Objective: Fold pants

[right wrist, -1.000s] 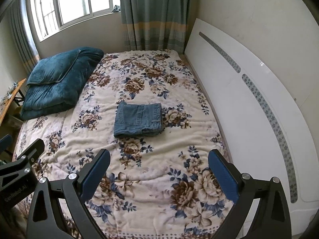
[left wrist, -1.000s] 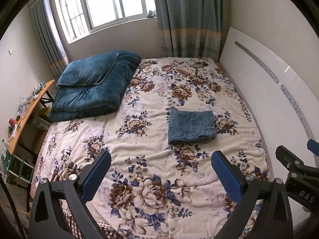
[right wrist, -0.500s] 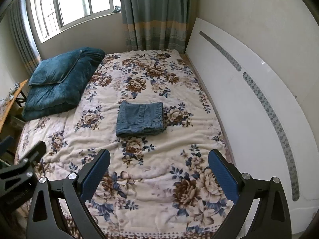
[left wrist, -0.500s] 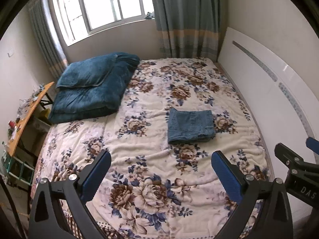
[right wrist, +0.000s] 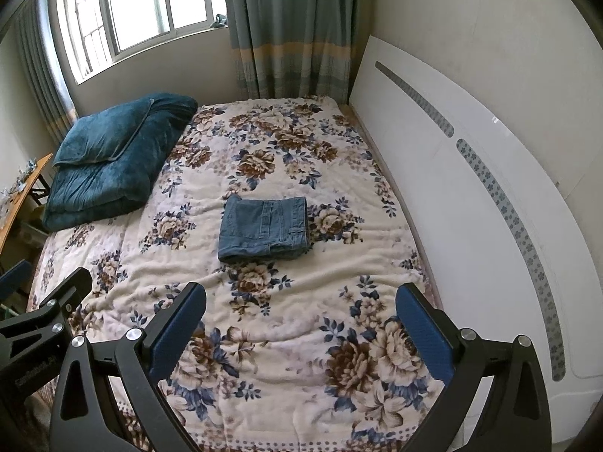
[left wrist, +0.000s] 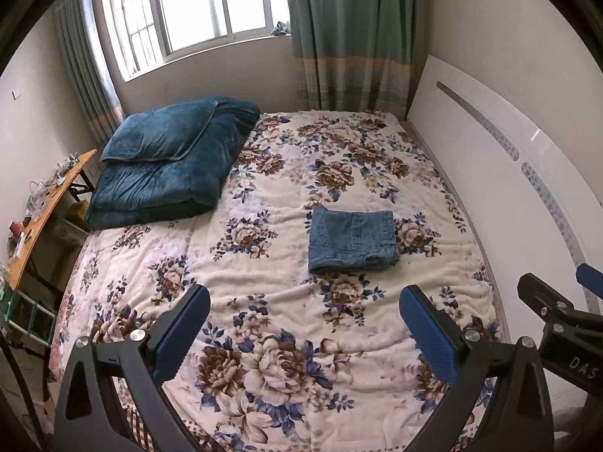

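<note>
A pair of blue denim pants (left wrist: 352,239) lies folded into a compact rectangle on the floral bedspread (left wrist: 264,293), right of the bed's middle. It also shows in the right wrist view (right wrist: 265,228). My left gripper (left wrist: 305,324) is open and empty, held high above the near end of the bed, well back from the pants. My right gripper (right wrist: 301,320) is open and empty too, beside the left one. The right gripper's side shows at the right edge of the left wrist view (left wrist: 557,324).
A folded teal quilt with a pillow (left wrist: 166,165) lies at the bed's far left. A white headboard (left wrist: 508,188) runs along the right side. A wooden side table (left wrist: 41,211) with clutter stands left of the bed. A window and curtains (left wrist: 350,37) are behind.
Both grippers have drawn slightly back and up from the bed. The folded pants have not moved. Both jaws stay open.
</note>
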`<control>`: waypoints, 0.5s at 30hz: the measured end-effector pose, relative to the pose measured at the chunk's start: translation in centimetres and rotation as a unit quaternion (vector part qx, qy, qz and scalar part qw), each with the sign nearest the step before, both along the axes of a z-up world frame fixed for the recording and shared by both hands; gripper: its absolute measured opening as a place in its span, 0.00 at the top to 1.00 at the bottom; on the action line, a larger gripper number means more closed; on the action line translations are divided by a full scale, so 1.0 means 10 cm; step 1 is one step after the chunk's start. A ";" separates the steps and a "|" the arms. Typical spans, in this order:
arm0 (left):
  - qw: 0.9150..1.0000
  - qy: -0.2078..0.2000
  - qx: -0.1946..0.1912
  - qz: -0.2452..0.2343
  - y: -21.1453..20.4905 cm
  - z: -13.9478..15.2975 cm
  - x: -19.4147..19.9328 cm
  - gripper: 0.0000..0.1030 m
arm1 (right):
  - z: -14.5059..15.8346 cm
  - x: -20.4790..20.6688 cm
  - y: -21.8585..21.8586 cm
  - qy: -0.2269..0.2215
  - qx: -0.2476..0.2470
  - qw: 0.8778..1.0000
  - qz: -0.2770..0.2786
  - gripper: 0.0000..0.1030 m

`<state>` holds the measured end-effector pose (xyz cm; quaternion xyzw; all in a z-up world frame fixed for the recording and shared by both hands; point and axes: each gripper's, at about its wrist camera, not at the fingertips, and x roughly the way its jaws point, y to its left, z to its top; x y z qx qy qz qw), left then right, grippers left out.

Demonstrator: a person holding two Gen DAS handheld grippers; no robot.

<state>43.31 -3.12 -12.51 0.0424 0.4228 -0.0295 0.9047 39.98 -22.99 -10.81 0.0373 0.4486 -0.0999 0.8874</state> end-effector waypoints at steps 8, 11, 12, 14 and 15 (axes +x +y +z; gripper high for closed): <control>1.000 -0.009 0.004 0.002 -0.03 0.03 -0.01 0.00 | 0.02 -0.01 -0.02 -0.003 -0.001 1.000 -0.001 0.00; 1.000 -0.009 0.006 0.003 -0.04 0.04 -0.02 0.00 | 0.02 -0.02 -0.02 -0.002 0.000 1.000 -0.001 0.00; 1.000 -0.010 0.005 0.003 -0.04 0.05 -0.02 0.00 | 0.02 -0.02 -0.02 -0.002 0.001 1.000 -0.001 0.00; 1.000 -0.010 0.007 0.003 -0.05 0.05 -0.01 0.00 | 0.02 -0.03 -0.02 -0.003 0.001 1.000 -0.001 0.00; 1.000 -0.009 0.005 0.003 -0.05 0.05 -0.01 0.00 | 0.02 -0.03 -0.02 -0.003 0.001 1.000 -0.001 0.00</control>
